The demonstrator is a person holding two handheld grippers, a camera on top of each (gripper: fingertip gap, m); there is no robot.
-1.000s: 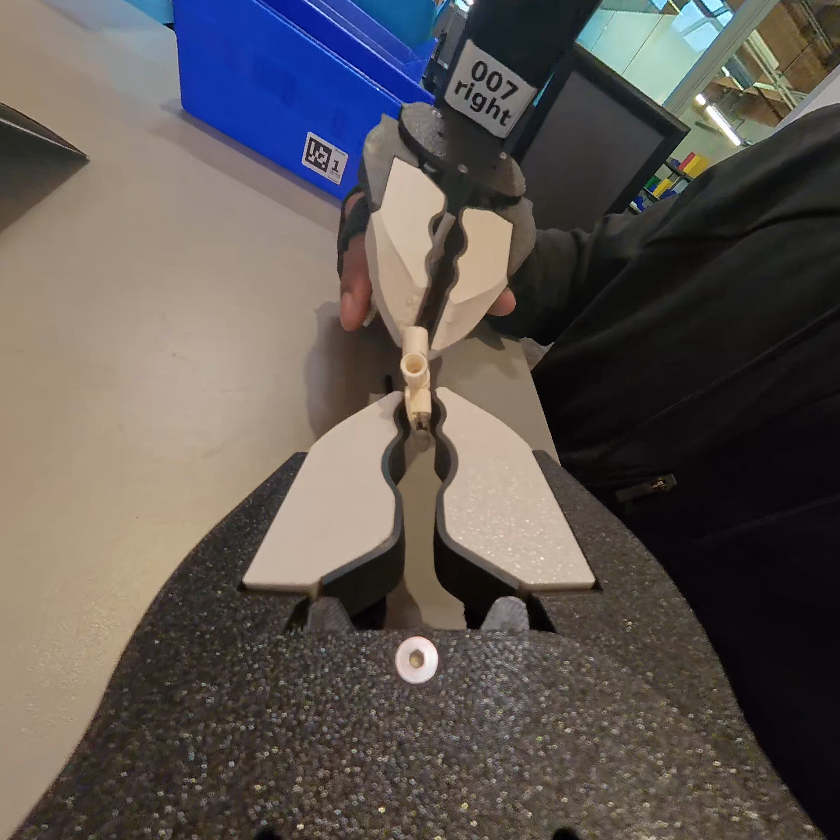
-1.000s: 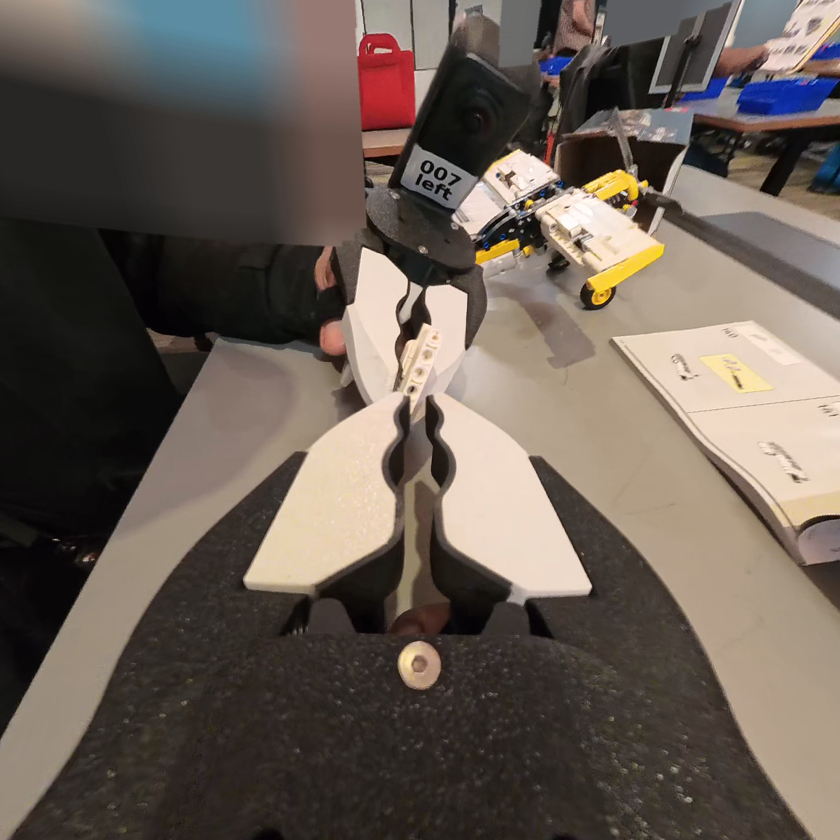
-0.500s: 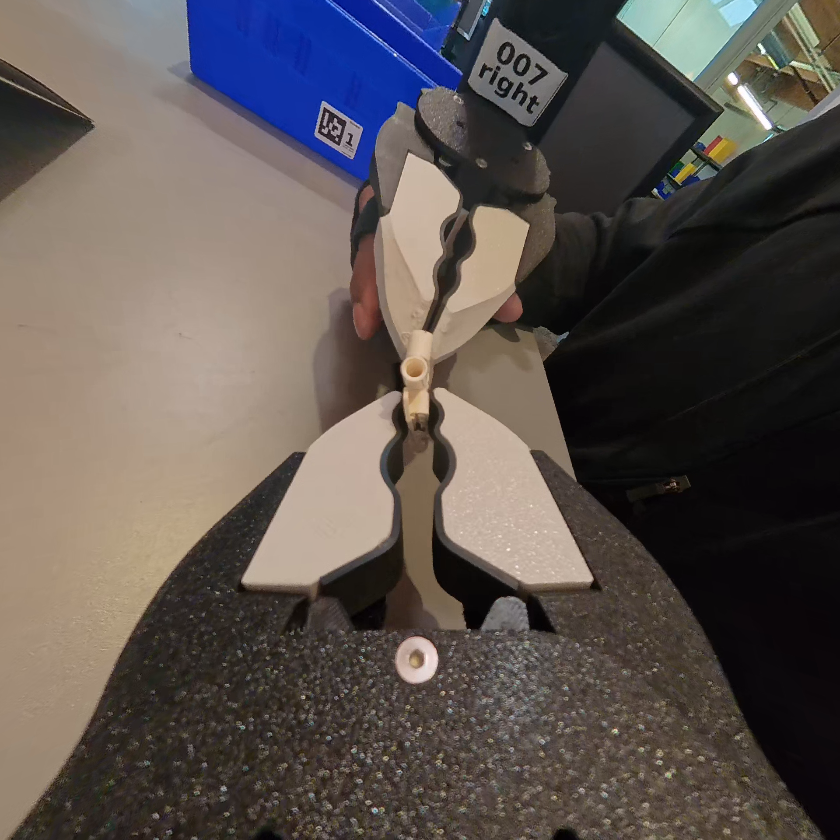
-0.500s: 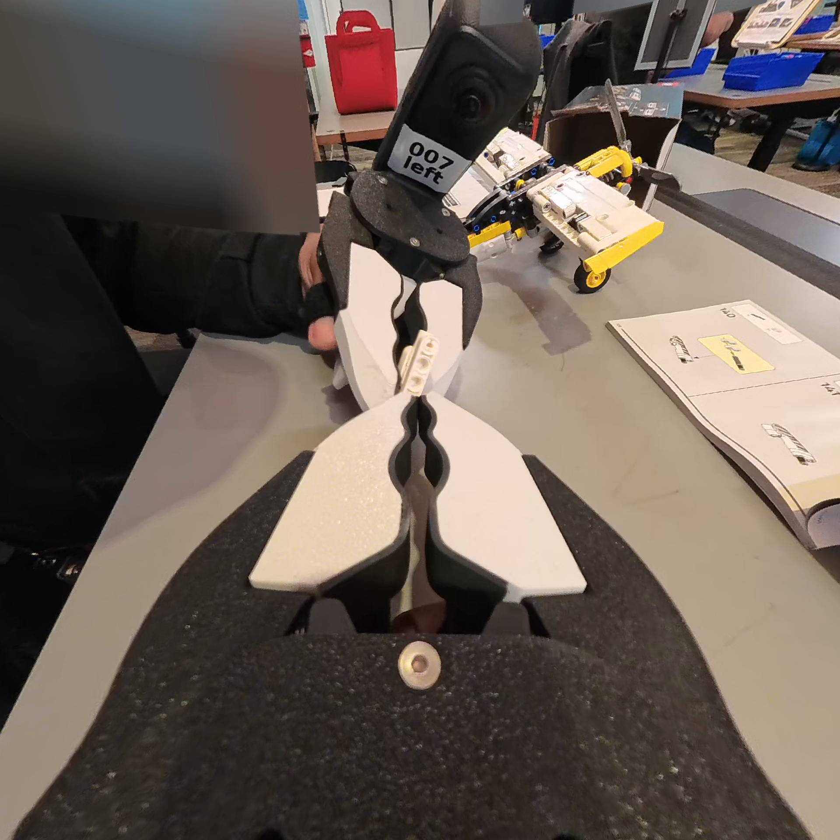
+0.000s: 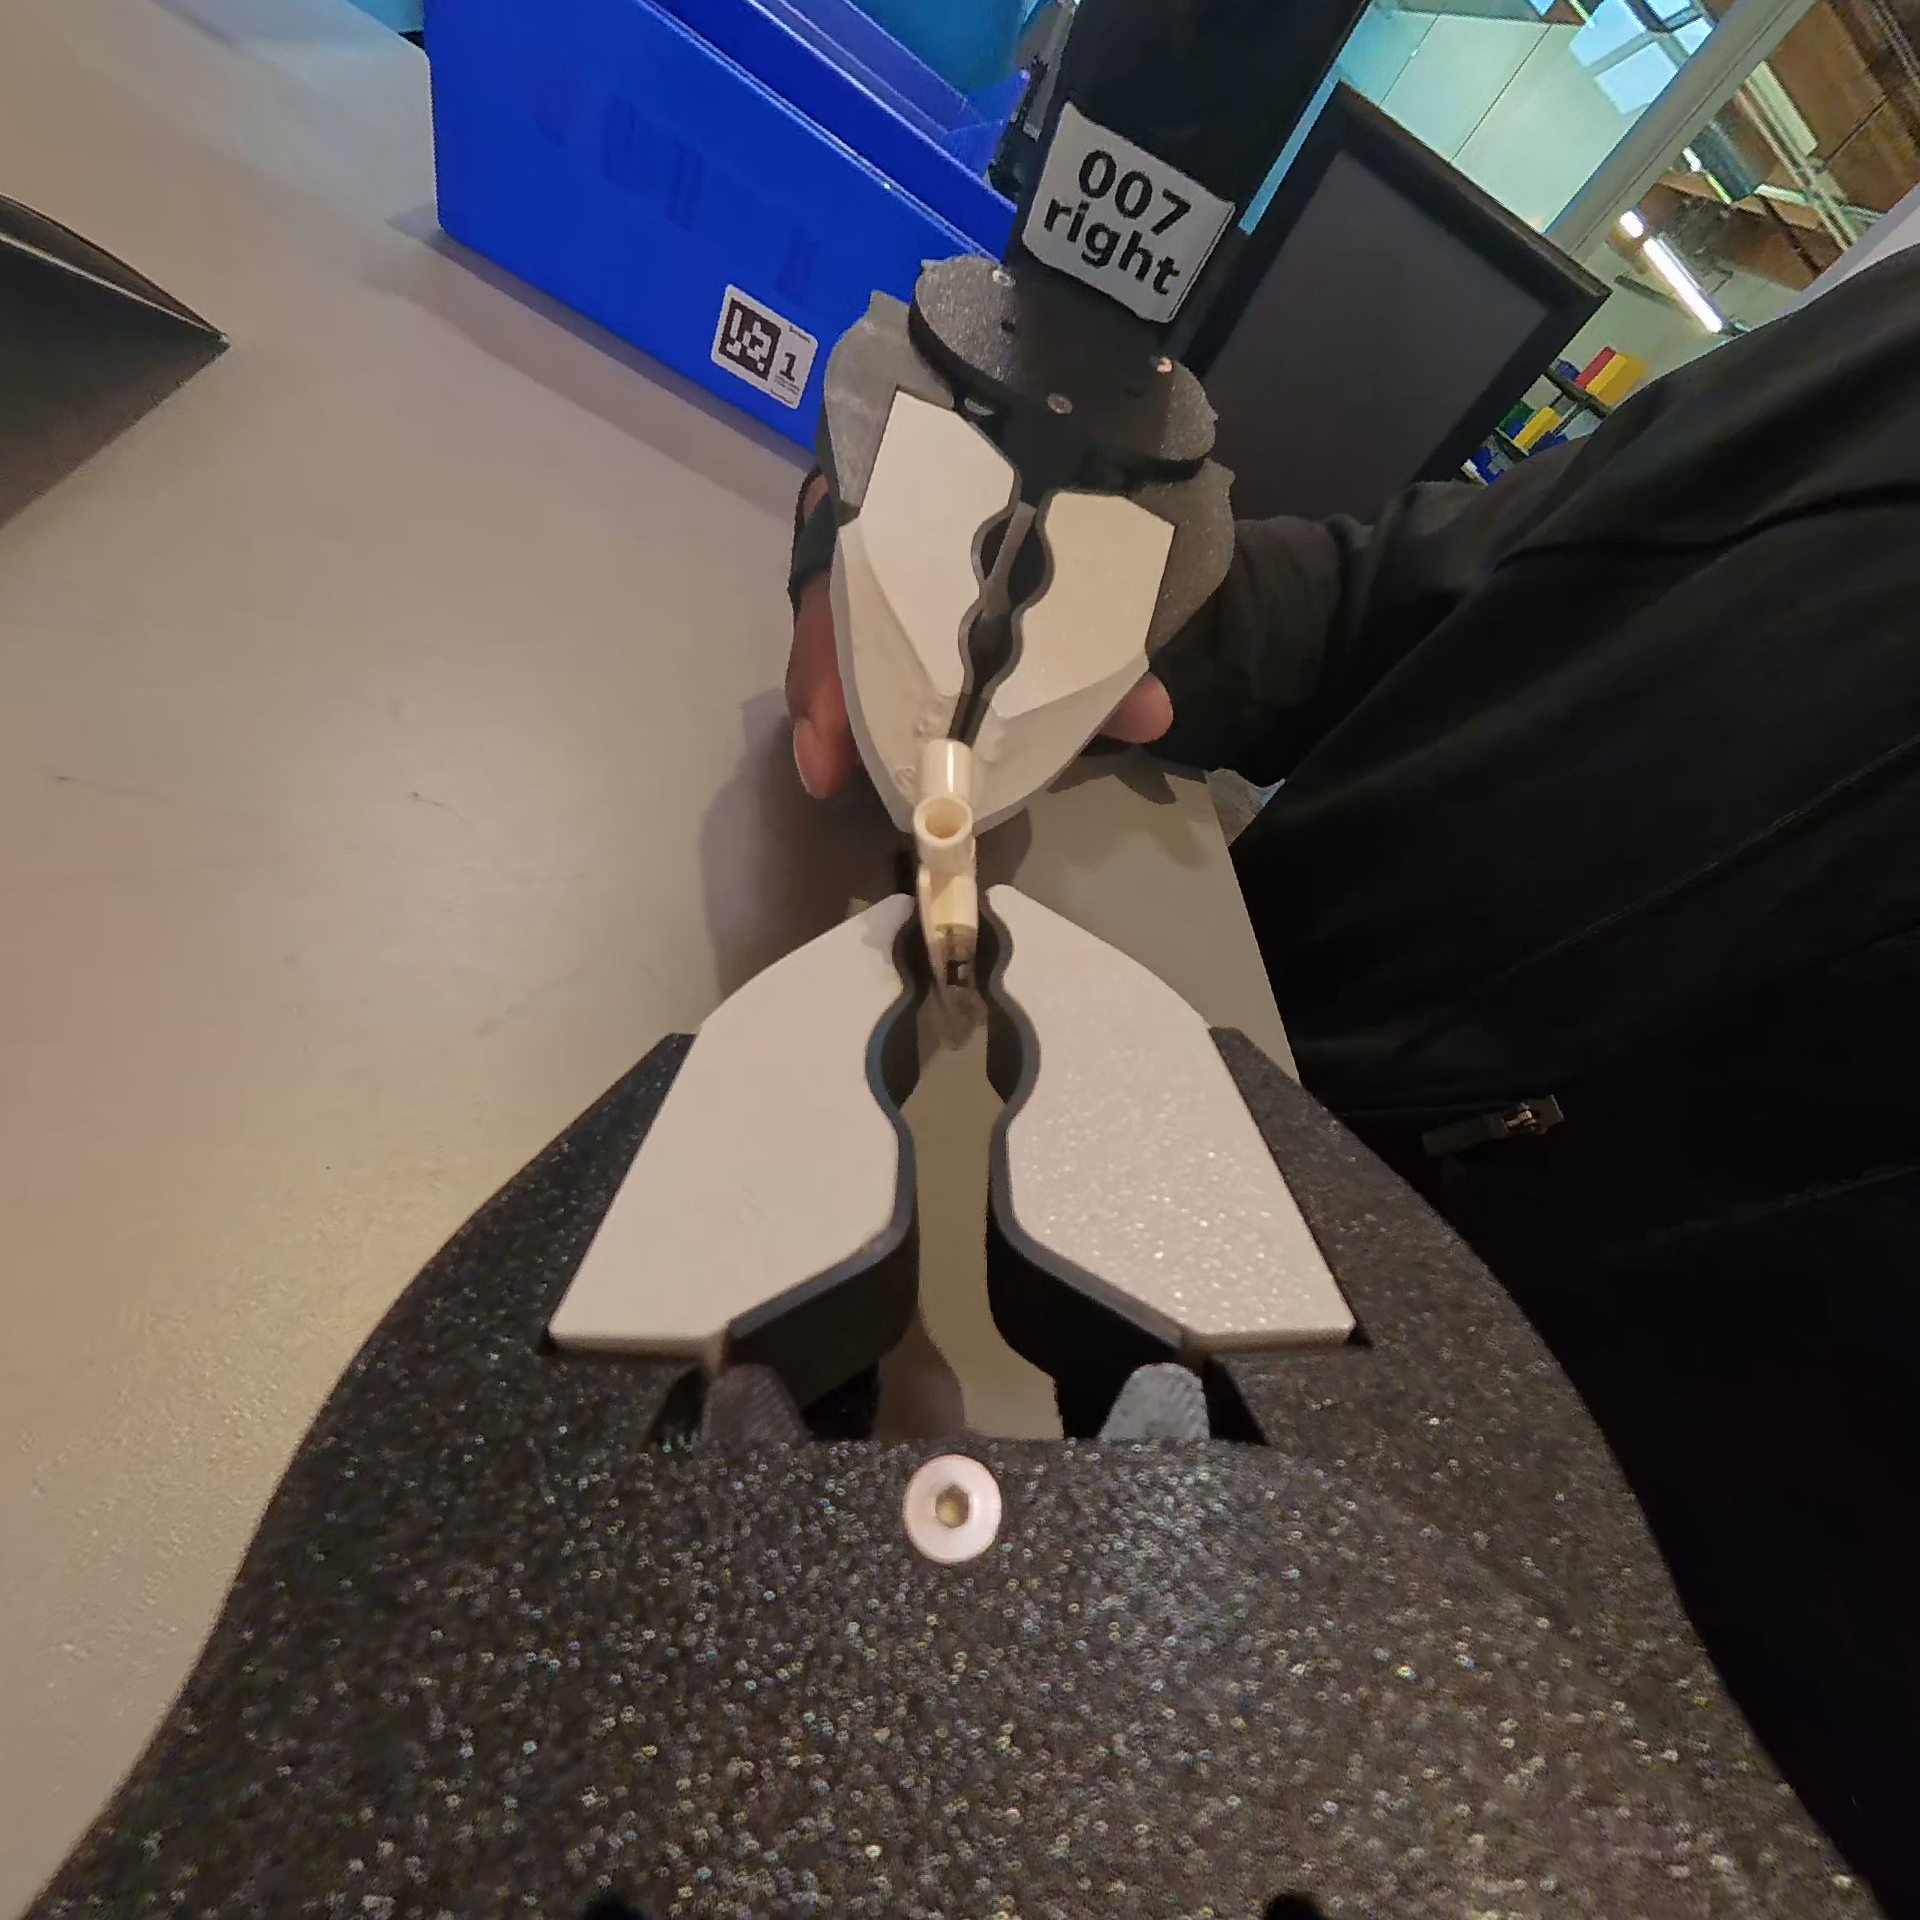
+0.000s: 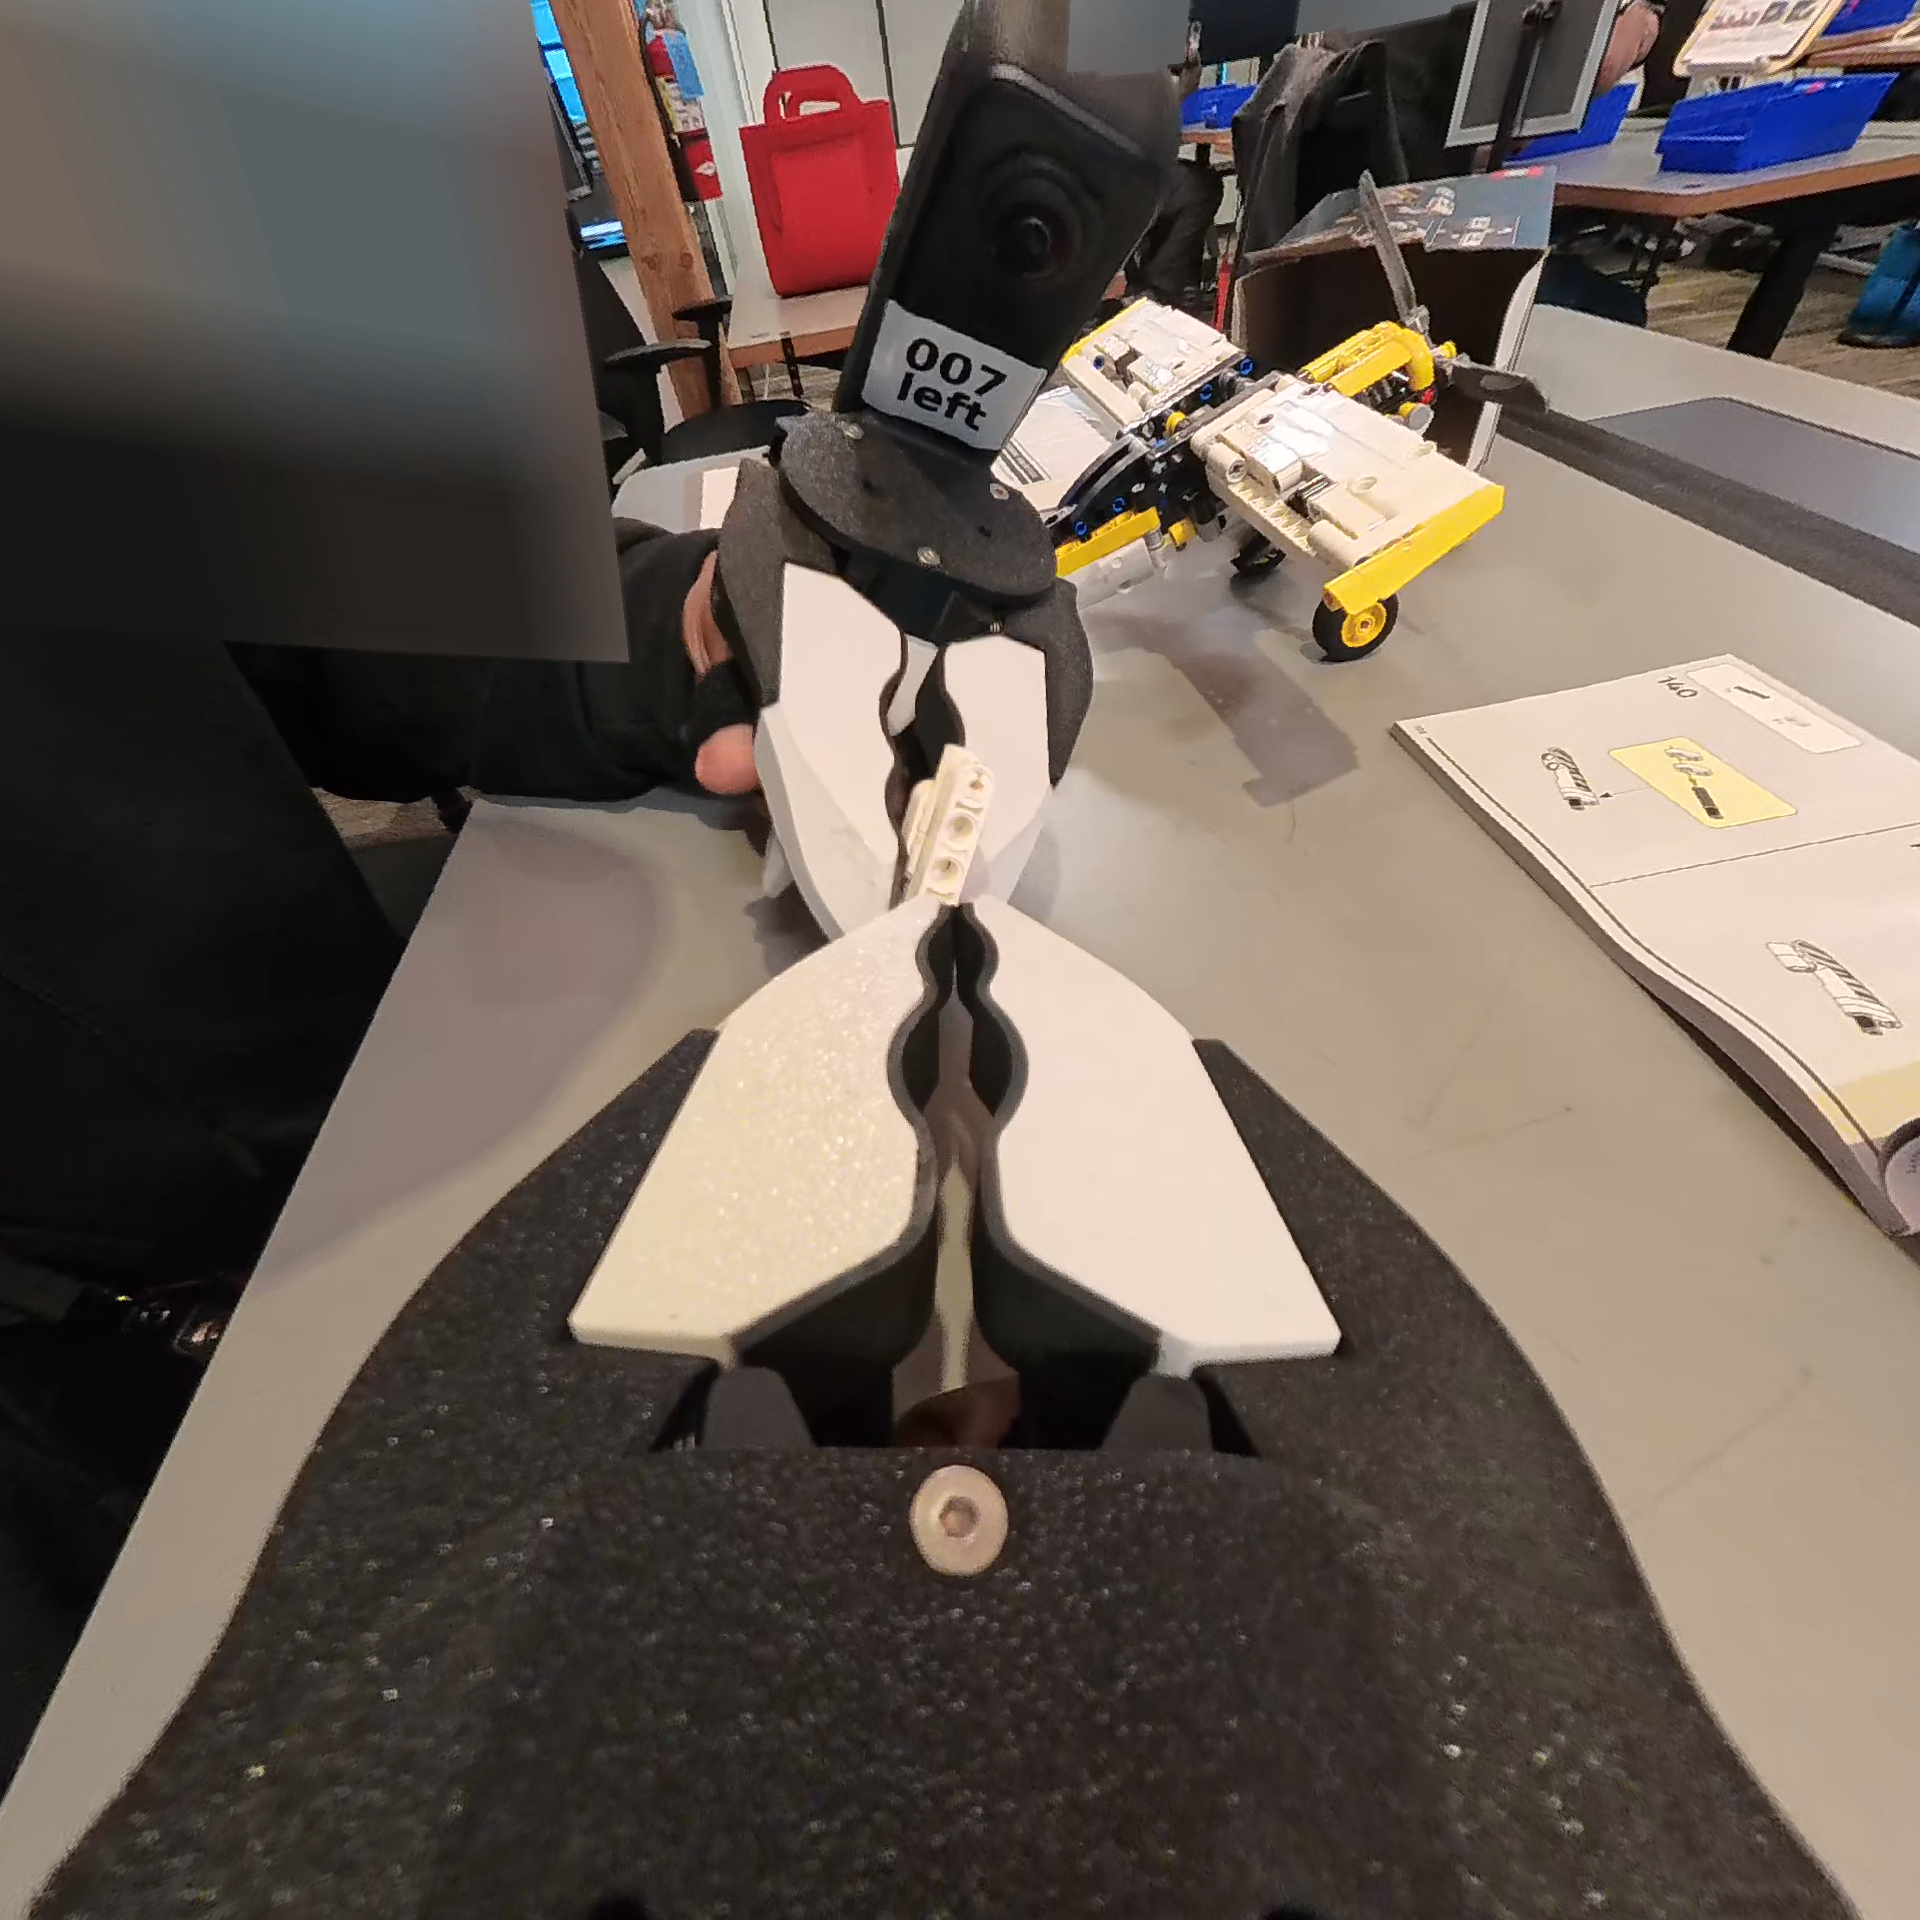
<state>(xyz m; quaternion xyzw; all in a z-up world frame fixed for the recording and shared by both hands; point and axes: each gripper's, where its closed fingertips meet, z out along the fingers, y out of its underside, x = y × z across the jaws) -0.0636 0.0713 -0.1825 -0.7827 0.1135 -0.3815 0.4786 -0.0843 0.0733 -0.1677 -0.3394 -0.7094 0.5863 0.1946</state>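
Note:
My left gripper (image 5: 951,920) is shut on a small cream-white building-toy piece (image 5: 945,831) with round holes. It holds the piece up above the grey table (image 5: 312,727). The piece also shows in the right wrist view (image 6: 951,821), clamped between the left gripper's white fingers (image 6: 831,790). My right gripper (image 6: 954,916) faces the left one tip to tip. Its jaws are shut together, with nothing visible between them. Its tips sit right at the free end of the piece, as the left wrist view (image 5: 961,764) also shows.
A white and yellow toy plane model (image 6: 1278,468) stands on the table behind, with a cardboard box (image 6: 1392,260) beyond it. An open instruction booklet (image 6: 1683,831) lies at the right. A blue bin (image 5: 623,177) stands at the table's far side. A person's dark sleeve (image 5: 1558,831) is close. Left and right tips are no more than a few centimetres apart.
My right gripper's jaws closed from a narrow gap to fully shut and stayed at the end of the piece. My left gripper kept its hold; both shifted only slightly.

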